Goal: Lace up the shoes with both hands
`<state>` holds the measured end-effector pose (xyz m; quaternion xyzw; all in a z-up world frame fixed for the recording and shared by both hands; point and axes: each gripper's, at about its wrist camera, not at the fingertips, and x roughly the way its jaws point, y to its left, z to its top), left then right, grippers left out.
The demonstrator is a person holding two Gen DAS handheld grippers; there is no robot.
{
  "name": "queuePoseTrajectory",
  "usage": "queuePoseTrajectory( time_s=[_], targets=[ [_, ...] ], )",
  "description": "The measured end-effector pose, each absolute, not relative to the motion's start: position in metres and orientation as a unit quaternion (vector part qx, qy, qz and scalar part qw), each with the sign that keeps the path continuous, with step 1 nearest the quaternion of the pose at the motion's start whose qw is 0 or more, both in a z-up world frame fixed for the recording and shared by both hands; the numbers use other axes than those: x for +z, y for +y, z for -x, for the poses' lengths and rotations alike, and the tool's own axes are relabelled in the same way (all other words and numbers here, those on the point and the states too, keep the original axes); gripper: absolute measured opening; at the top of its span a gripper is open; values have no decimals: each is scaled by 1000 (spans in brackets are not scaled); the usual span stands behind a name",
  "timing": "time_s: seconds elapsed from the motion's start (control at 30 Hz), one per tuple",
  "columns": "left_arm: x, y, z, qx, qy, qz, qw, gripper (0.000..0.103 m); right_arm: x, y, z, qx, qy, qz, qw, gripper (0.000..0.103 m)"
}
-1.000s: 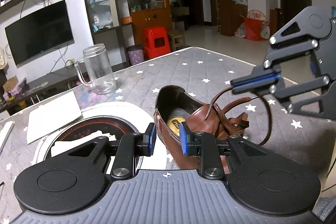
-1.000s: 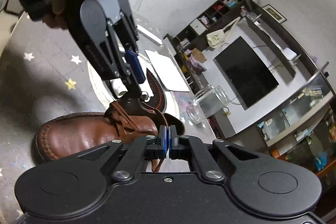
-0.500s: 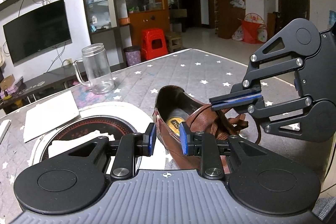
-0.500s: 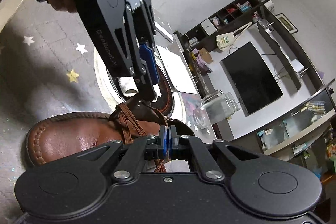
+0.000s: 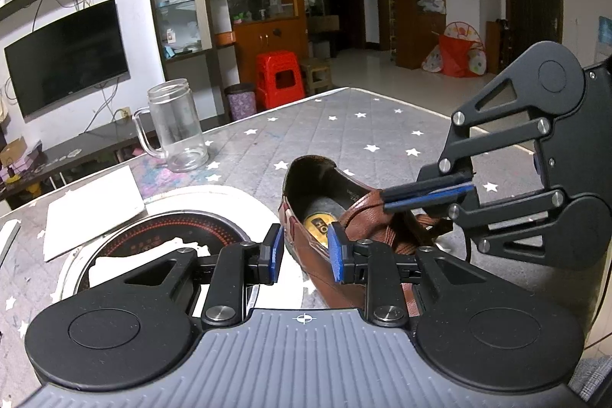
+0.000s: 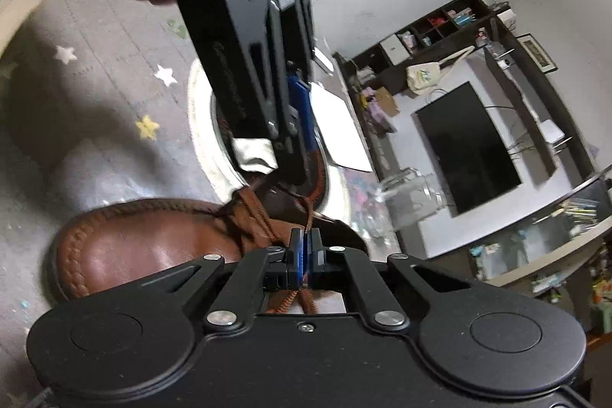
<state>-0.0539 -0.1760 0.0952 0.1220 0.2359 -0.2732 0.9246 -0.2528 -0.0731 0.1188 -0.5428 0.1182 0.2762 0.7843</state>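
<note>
1. The brown leather shoe (image 5: 325,217) lies on the star-patterned quilted table cover (image 5: 344,129), its heel opening toward the far edge, just beside a round white-rimmed cooktop (image 5: 160,213).
2. Its brown lace (image 6: 290,301) runs up from the eyelets over the tongue; the right gripper (image 6: 305,247) is clenched on it, the cord showing between the blue pads.
3. The left gripper (image 5: 304,251) is released, jaws apart, poised over the shoe's near wall by the collar and grasping nothing.
4. Judgement: the step in hand seems to be drawing the lace taut while the other tool gets ready to steady the shoe or take the free end.
5. To do it well, pull along the lace line rather than sideways, so the shoe does not slide toward the cooktop; close the left tongs only once a strand sits squarely between the pads.
6. A glass mug (image 5: 176,129) stands well apart.
</note>
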Motion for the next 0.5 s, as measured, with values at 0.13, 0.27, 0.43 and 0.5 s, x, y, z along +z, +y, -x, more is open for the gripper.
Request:
queuePoseTrajectory(
  time_s=[0.13,0.27,0.43,0.5],
  targets=[
    [93,-174,50,-274,236,-124,924,27,119,-73,253,278,120,543,783,2],
    [94,-177,51,-275,236,-126,924,28,118,-70,252,283,121,539,784,2],
    [95,-178,55,-291,225,-139,919,28,117,-69,254,304,132,536,777,2],
    [98,-178,58,-300,219,-150,916,28,116,-69,254,306,134,532,778,2]
  ],
)
